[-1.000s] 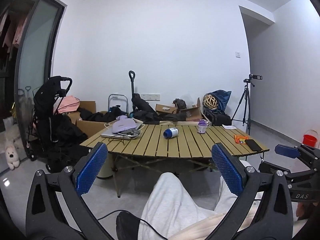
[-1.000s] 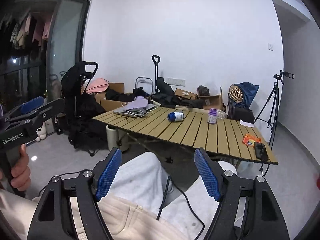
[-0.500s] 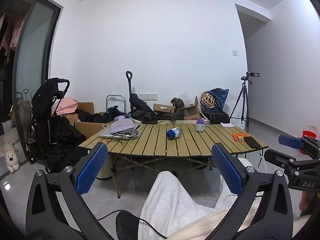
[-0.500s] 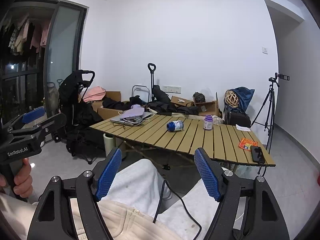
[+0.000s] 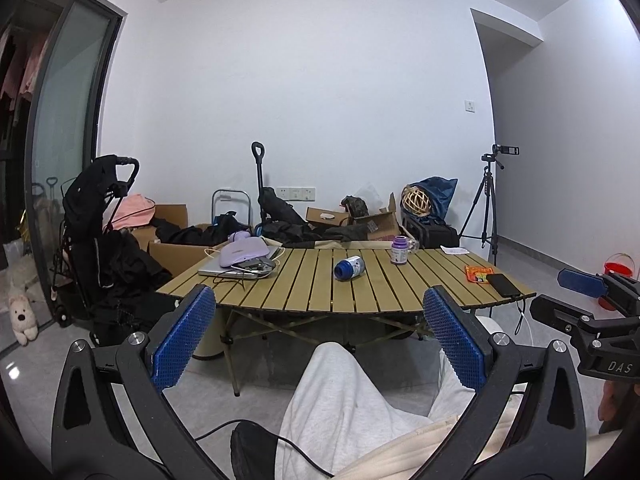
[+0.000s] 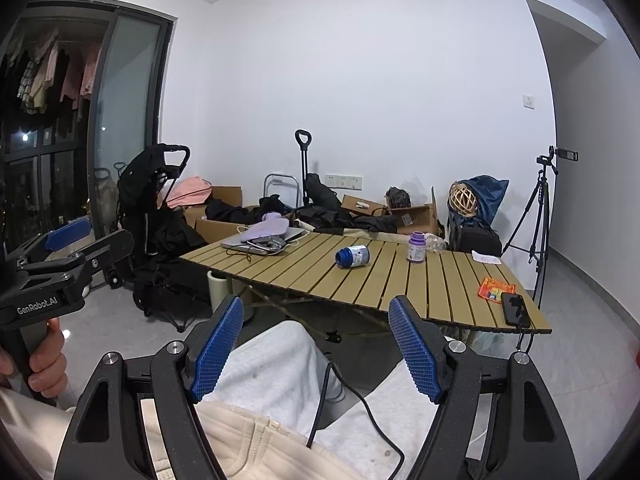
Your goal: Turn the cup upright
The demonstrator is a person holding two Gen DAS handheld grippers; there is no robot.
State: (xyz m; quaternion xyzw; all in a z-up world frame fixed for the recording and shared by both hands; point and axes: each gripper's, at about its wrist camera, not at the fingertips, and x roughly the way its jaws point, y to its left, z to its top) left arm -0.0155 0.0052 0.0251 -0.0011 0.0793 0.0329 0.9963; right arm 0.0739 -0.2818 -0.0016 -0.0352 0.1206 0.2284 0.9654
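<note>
Both fingers (image 5: pixel 186 336) gape, cup (image 5: pixel 349 268) (sideways) far ahead.

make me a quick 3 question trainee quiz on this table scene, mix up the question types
1. True or false: the blue cup stands upright on the slatted table.
2. Which thing lies nearest the table's right corner? A) laptop B) black phone C) purple bottle
3. Fill in: both the left gripper and the right gripper are ____, holding nothing.

Key: 1 false, it lies on its side; 2 B; 3 open
</note>
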